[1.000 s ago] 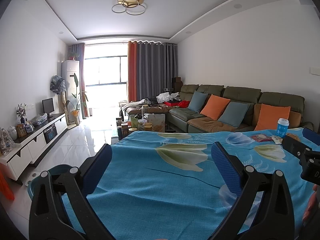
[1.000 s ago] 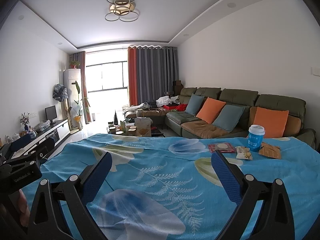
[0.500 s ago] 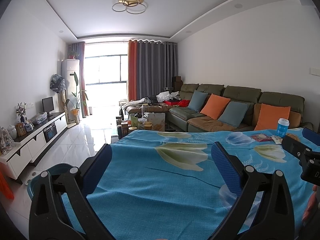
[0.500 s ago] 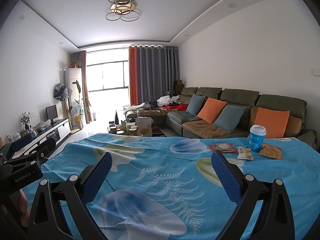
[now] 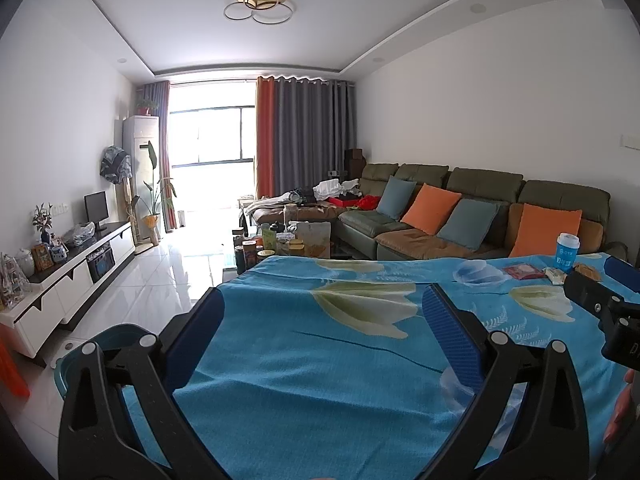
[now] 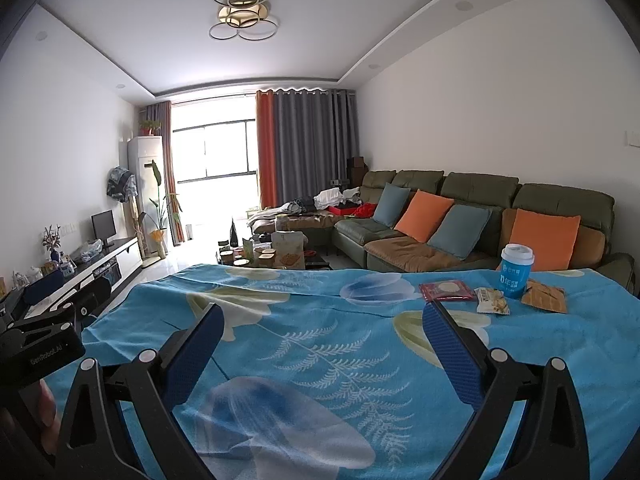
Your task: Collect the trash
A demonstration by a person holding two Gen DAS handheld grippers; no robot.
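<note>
The trash lies at the far right of a table with a blue flowered cloth [image 6: 320, 344]: a blue paper cup [image 6: 516, 270] with a white lid, a red wrapper [image 6: 446, 291], a small white snack packet [image 6: 493, 301] and an orange-brown wrapper [image 6: 545, 298]. My right gripper [image 6: 320, 340] is open and empty, well short of them. My left gripper [image 5: 320, 332] is open and empty over the table's left part. In the left wrist view the cup [image 5: 567, 252] and red wrapper [image 5: 523, 271] show far right, behind the right gripper's body [image 5: 600, 304].
A teal bin [image 5: 100, 344] stands on the floor by the table's left corner. Beyond the table are a cluttered coffee table [image 6: 272, 256], a green sofa [image 6: 460, 216] with orange and blue cushions, and a white TV cabinet [image 5: 68, 276] along the left wall.
Both grippers have stayed open and nearly still. The right wrist view has shifted slightly, with the trash a little closer.
</note>
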